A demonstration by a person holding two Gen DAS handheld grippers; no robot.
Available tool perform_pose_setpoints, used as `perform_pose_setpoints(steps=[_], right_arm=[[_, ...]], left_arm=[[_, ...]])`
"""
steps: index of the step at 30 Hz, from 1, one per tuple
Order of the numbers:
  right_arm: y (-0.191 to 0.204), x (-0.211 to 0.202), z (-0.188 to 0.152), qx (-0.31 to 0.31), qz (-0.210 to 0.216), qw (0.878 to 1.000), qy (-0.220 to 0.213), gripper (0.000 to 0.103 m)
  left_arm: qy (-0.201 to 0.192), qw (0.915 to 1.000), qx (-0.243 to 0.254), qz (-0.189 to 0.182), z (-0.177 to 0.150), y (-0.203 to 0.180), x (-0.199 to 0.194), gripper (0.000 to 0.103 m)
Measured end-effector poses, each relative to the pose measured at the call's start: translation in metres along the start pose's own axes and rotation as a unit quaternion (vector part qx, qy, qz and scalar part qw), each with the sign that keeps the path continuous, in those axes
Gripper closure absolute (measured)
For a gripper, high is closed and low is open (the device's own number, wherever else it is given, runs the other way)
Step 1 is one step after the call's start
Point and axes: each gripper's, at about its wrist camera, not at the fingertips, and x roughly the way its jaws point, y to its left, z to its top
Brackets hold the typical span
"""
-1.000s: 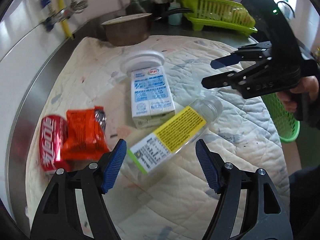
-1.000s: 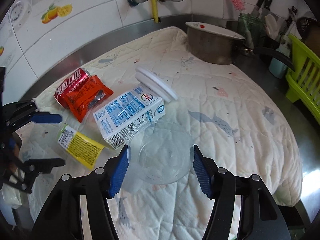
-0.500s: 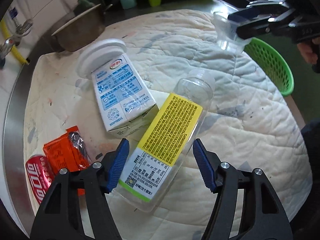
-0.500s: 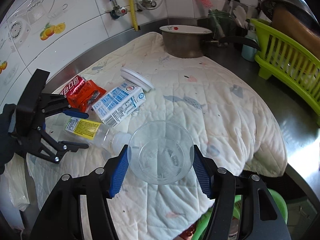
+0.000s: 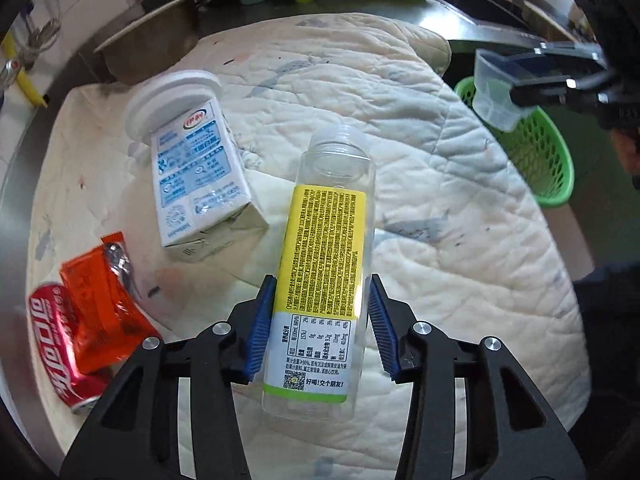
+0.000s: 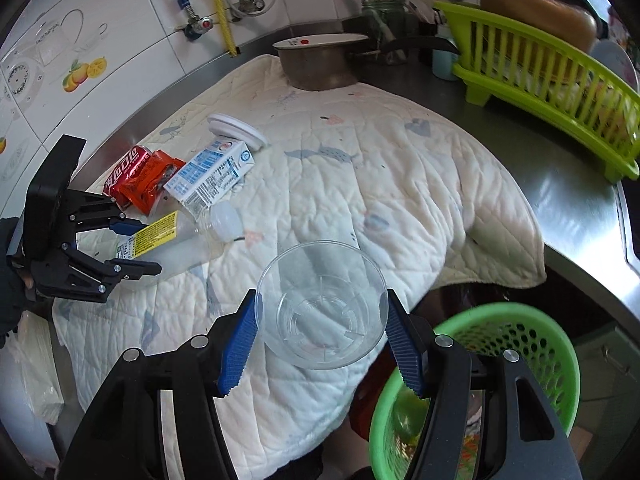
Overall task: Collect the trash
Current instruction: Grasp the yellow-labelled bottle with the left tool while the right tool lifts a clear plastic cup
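- Your left gripper (image 5: 320, 332) is closing around the clear bottle (image 5: 328, 264) lying on the quilted mat (image 5: 440, 220); yellow label, small Chinese print, QR code.
- Your right gripper (image 6: 320, 338) clamps a clear plastic cup (image 6: 322, 304) beside the green basket (image 6: 560, 364).
- Blue-white milk carton (image 5: 196, 176), red Coca-Cola can (image 5: 52, 348), orange wrapper (image 5: 96, 300) lie on the mat.

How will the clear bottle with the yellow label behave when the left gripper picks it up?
The bottle looks empty, so it is probably light. Its thin clear wall may dent as the left gripper closes on it. Being round and lying on its side on the quilt, it could roll if released.
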Motion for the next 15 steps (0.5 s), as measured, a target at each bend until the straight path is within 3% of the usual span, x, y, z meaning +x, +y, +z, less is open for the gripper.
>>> perform_pose_setpoints(steps=[10,15], right_arm=[[-0.027,-0.021,-0.03,0.038,-0.022,0.999,-0.003,0.043],[-0.052,-0.037,-0.044,0.062,-0.05,0.997,-0.006,0.043]], left_arm=[[0.02,0.9996,-0.019,-0.001,0.012,-0.005,0.017,0.056],[0.003,0.9997,-0.023,0.01,0.014,-0.012,0.014,0.059]])
